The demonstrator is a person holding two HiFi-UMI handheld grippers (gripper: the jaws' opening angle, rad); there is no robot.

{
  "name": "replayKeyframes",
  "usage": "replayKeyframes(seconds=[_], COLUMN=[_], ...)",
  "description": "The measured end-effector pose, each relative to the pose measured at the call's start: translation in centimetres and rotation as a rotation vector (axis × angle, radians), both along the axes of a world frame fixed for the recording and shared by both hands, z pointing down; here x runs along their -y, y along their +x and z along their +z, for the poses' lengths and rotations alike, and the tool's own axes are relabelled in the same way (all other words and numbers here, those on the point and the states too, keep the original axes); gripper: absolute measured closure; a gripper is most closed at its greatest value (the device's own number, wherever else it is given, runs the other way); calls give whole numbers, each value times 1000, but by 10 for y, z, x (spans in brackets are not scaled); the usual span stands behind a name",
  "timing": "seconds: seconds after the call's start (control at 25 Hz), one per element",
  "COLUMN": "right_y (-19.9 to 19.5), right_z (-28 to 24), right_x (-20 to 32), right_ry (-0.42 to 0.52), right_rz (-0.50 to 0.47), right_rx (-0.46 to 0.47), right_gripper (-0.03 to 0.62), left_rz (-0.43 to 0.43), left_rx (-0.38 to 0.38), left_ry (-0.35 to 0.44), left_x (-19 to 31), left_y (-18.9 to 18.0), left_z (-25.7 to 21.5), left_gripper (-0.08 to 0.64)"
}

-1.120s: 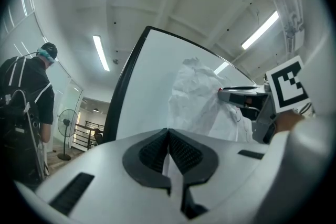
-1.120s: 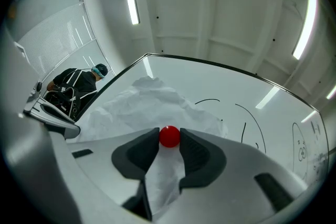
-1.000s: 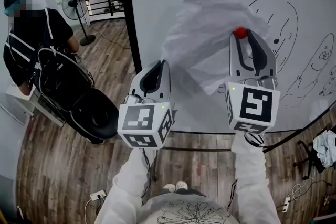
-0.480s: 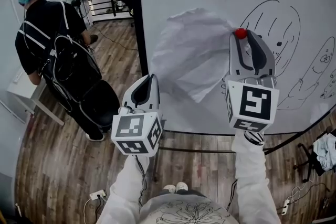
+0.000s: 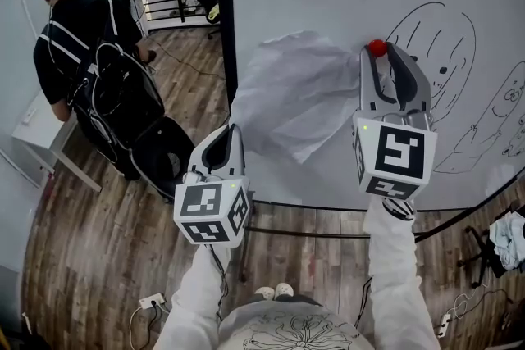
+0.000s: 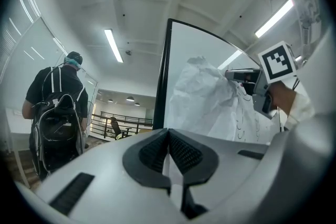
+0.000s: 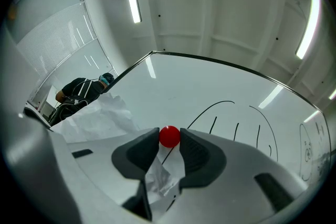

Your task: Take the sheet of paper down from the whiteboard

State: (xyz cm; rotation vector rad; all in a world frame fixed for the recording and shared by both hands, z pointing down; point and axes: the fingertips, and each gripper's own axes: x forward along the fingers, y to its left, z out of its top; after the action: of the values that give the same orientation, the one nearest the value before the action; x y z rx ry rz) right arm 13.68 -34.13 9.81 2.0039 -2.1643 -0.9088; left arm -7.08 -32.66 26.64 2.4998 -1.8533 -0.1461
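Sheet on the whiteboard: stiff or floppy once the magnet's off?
Likely floppy: the sheet is crumpled and sags from the red magnet. Probably light, since that one small magnet seems to hold it. It may drop: the left gripper is shut on nothing.

Both sleeves [image 5: 203, 291] are white and loose, above a white top [image 5: 299, 334] printed with a thin black line drawing of a flower, and white shoes [image 5: 275, 291]. The left gripper [image 5: 232, 131] and right gripper [image 5: 380, 53] have smooth pale grey shells with dark slots, and black ribbed pads [image 6: 185, 153] line the jaws. Each carries a cube [image 5: 212, 211] of black-and-white square markers with a small green light.
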Motion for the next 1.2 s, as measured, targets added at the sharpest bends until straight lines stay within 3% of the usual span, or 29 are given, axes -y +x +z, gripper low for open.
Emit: replayKeyframes(seconds=[0.6, 0.68, 0.96, 1.2], right_y=[-4, -8, -7, 1], right_z=[4, 4, 13, 37], right_x=[6, 4, -12, -36], right_ry=[1, 7, 33, 9], right_rz=[1, -33, -57, -88], right_rx=[-24, -22, 29, 160], right_gripper=[469, 363, 350, 378], left_rz=[24, 36, 68, 105], left_rx=[-39, -52, -77, -100], left_ry=[-7, -6, 16, 31], left_x=[0, 0, -6, -20], left_y=[-1, 2, 5, 1], left_z=[4, 4, 2, 3], left_gripper=[556, 555, 555, 555])
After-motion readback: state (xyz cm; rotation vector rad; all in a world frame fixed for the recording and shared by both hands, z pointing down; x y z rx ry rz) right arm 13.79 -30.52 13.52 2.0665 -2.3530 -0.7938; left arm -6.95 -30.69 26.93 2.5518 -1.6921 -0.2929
